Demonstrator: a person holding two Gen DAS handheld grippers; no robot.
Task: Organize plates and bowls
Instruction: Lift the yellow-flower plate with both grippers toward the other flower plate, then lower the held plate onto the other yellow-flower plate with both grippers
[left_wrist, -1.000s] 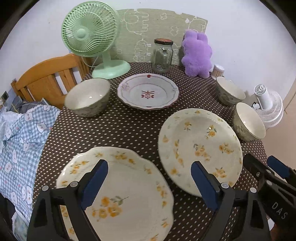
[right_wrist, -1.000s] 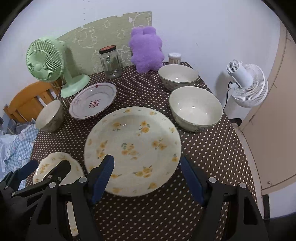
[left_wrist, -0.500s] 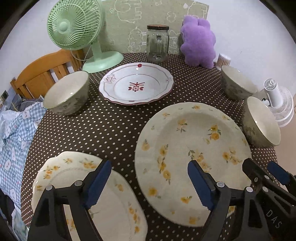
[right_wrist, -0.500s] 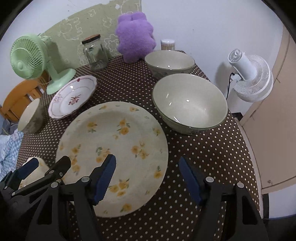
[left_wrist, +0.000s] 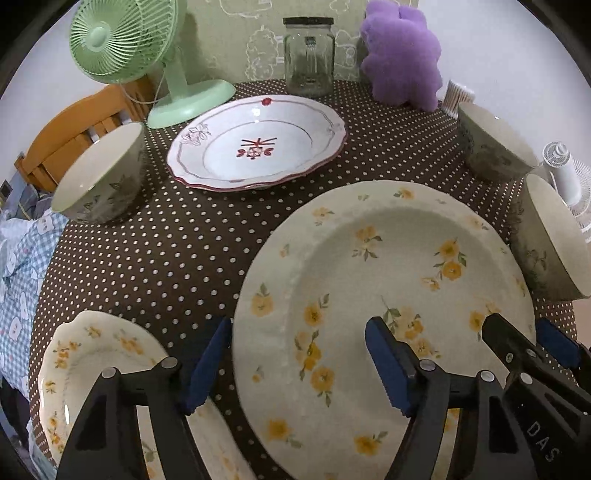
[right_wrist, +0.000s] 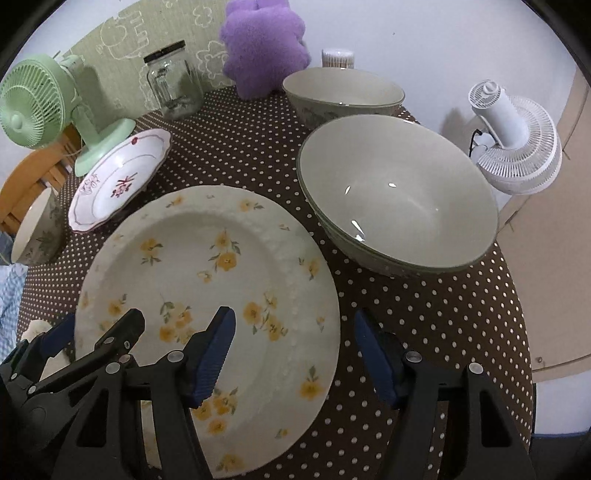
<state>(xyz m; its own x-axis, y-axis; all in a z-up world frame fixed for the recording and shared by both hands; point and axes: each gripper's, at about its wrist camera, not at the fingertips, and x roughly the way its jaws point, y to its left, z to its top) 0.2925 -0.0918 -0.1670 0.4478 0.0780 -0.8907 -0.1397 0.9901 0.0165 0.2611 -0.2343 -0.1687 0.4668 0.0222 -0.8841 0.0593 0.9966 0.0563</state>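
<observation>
A large yellow-flowered plate (left_wrist: 369, 280) (right_wrist: 207, 266) lies on the dotted tablecloth between both grippers. My left gripper (left_wrist: 298, 365) straddles its left rim, jaws closing, pads not touching it. My right gripper (right_wrist: 291, 354) straddles its right rim, also closing and clear of it. Each gripper shows in the other's view: the right gripper (left_wrist: 528, 343) and the left gripper (right_wrist: 88, 332). A second flowered plate (left_wrist: 92, 354) lies at lower left. Farther back sits a white plate with red trim (left_wrist: 258, 144) (right_wrist: 118, 181). One bowl (left_wrist: 99, 177) stands left, and two bowls (right_wrist: 399, 192) (right_wrist: 343, 92) stand right.
At the back stand a green fan (left_wrist: 162, 55), a glass jar (left_wrist: 308, 55), a purple plush (left_wrist: 402, 55) and a small cup of sticks (left_wrist: 458, 98). A white fan (right_wrist: 517, 144) sits beyond the right edge. A wooden chair (left_wrist: 66, 140) and blue checked cloth (left_wrist: 18, 277) are left.
Both grippers have dropped and moved forward over the large flowered plate, which now fills more of each view. Both pairs of jaws have narrowed.
</observation>
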